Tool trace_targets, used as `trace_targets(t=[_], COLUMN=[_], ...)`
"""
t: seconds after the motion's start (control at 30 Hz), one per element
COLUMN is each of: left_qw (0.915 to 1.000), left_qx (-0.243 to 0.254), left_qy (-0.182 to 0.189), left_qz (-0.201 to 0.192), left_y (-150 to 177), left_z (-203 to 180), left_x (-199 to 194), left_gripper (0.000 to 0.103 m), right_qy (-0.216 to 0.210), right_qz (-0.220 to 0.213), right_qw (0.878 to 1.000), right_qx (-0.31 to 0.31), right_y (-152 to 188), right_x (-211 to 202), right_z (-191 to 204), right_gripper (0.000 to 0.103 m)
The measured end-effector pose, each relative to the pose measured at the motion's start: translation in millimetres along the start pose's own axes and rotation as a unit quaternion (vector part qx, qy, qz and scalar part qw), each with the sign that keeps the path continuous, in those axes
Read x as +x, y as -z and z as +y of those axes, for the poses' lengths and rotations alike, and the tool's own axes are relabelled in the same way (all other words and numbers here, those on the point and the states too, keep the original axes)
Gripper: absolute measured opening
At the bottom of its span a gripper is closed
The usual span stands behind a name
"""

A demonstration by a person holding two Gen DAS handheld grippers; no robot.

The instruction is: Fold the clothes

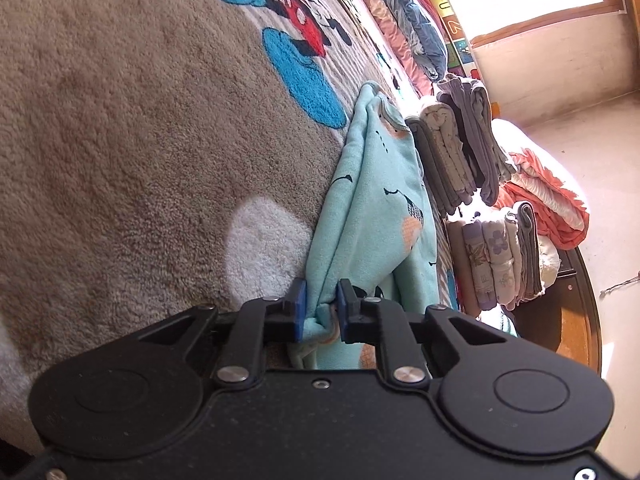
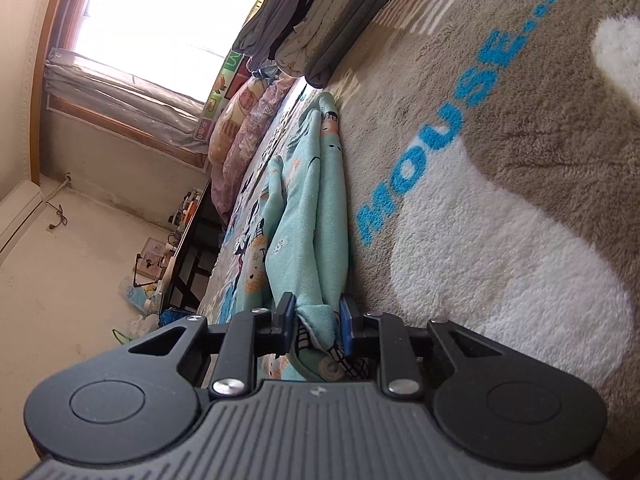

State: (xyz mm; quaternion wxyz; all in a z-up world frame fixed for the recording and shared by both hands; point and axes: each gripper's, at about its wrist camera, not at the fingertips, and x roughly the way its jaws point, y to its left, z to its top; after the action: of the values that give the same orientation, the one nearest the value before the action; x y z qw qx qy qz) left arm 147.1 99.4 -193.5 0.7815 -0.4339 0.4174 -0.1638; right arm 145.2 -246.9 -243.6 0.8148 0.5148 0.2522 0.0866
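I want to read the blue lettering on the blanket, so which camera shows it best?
The right wrist view: the blue lettering runs clear and unobstructed across the grey plush blanket, reading "MOUSE...", beside the mint garment. The left wrist view shows none of that lettering, only the blanket's cartoon mouse figure and blue patches.

I see soft matt mint cloth pyjamas [image 1: 372, 216] on a shaggy, rough-piled blanket [image 1: 140, 140], pinched by matt black plastic fingers [image 1: 301, 312] with blue pads and shiny metal pins.
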Motion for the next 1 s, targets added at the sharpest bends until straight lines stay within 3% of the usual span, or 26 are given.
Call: trace_targets(t=[0.07,0.23,0.33,0.4,0.47,0.5,0.57,0.6,0.63,0.73,0.83,0.97,1.0], left_qw=[1.0000,0.9966,0.9906,0.9850,0.9780,0.9741,0.9651,0.9462,0.9202,0.8338,0.7587,0.7109,0.6987], left_qx=[-0.007,0.081,0.135,0.171,0.206,0.224,0.259,0.321,0.388,0.547,0.641,0.688,0.698], left_qy=[0.005,0.007,0.008,0.008,0.009,0.009,0.010,-0.002,-0.016,-0.056,-0.110,-0.144,-0.151], left_qz=[0.003,-0.009,-0.017,-0.022,-0.027,-0.030,-0.035,-0.042,-0.049,-0.051,-0.027,-0.036,-0.038], left_y=[6,17,23,28,32,34,39,50,62,100,130,139,141], left_z=[-3,-19,-28,-35,-41,-45,-51,-58,-65,-74,-56,-48,-46], left_x=[-4,-21,-31,-38,-45,-48,-55,-58,-62,-63,-49,-32,-28], left_gripper=[0.013,0.013,0.022,0.031,0.046,0.046,0.046,0.047,0.050,0.053,0.054,0.054,0.054], right_qy=[0.001,0.017,0.041,0.048,0.050,0.049,0.059,0.068,0.078,0.105,0.114,0.153,0.153], right_qz=[0.004,0.017,0.026,0.022,0.012,0.010,0.009,0.011,0.014,0.025,0.042,0.068,0.064], right_qw=[1.000,0.999,0.996,0.993,0.986,0.980,0.951,0.928,0.900,0.818,0.778,0.720,0.714], right_qx=[-0.008,-0.026,-0.070,-0.107,-0.161,-0.194,-0.305,-0.367,-0.429,-0.565,-0.617,-0.673,-0.681], right_y=[-2,-9,-8,-7,-7,-6,2,10,18,46,62,84,87], right_x=[-7,-27,-35,-43,-55,-60,-69,-72,-74,-78,-79,-64,-63], right_z=[2,0,1,7,19,26,44,52,59,69,69,62,60], right_gripper=[0.024,0.024,0.029,0.039,0.047,0.047,0.048,0.048,0.048,0.048,0.049,0.048,0.048])
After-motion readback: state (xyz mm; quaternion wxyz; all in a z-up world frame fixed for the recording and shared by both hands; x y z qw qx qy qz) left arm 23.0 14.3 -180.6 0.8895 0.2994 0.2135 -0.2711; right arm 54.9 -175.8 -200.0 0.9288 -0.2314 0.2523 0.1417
